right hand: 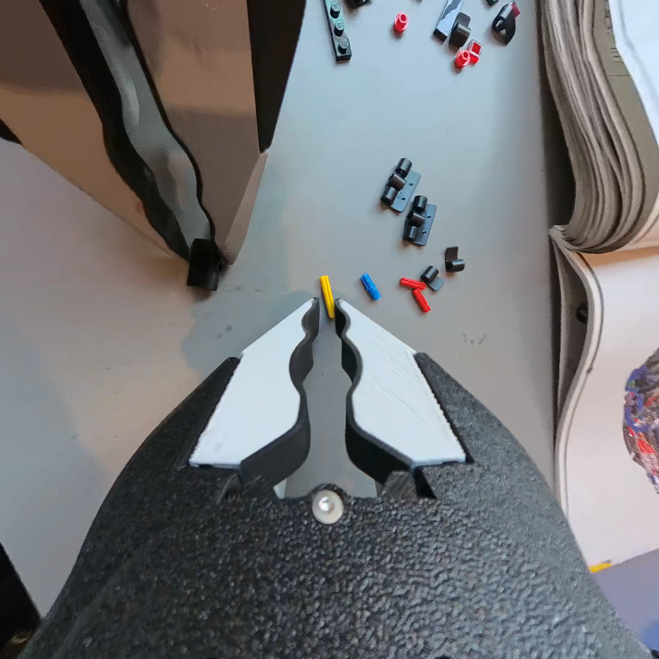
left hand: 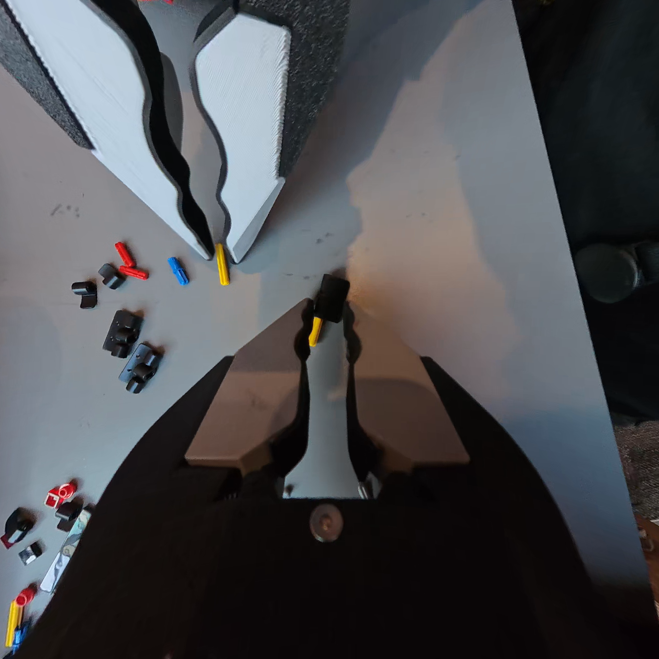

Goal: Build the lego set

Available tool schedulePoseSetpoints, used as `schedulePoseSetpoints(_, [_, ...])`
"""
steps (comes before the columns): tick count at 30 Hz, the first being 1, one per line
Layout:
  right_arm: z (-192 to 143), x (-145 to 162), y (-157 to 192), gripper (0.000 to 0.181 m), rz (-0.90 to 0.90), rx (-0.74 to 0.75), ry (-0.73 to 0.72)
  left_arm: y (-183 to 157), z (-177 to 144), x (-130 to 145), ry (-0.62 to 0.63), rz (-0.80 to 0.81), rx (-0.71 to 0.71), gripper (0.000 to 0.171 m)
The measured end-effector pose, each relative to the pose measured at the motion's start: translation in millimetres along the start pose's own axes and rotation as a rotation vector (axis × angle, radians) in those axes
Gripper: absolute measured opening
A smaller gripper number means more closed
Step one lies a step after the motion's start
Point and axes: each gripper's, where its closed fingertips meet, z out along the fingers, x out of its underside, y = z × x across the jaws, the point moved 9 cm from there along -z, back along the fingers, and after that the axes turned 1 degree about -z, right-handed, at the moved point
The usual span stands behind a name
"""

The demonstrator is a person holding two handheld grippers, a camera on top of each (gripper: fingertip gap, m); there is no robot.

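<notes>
Pinching a yellow axle pin [right hand: 327, 296] at its near end, right gripper [right hand: 327, 307] tipped down toward the grey table [right hand: 107, 356], fingers nearly together, pin lying flat and pointing away. Clamped in the left gripper [left hand: 326, 313], a black connector [left hand: 333, 297] with a short yellow peg [left hand: 315, 331] sticking out toward the camera, tips low over the table. Just beside the pin: blue pin [right hand: 370, 286], two red pins [right hand: 417, 294], black clips [right hand: 408, 203]. Open booklet [right hand: 588, 160] at right.
</notes>
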Motion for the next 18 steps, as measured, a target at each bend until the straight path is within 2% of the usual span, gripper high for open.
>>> schedulePoseSetpoints(6, [-1,1,3,0.004,0.043,-0.008,-0.004,1,-1,2,0.000,-0.007,0.001,0.013])
schedulePoseSetpoints(18, [-18,18,35,0.004,0.155,-0.048,-0.146,9,-7,11,-0.007,-0.060,-0.003,0.013])
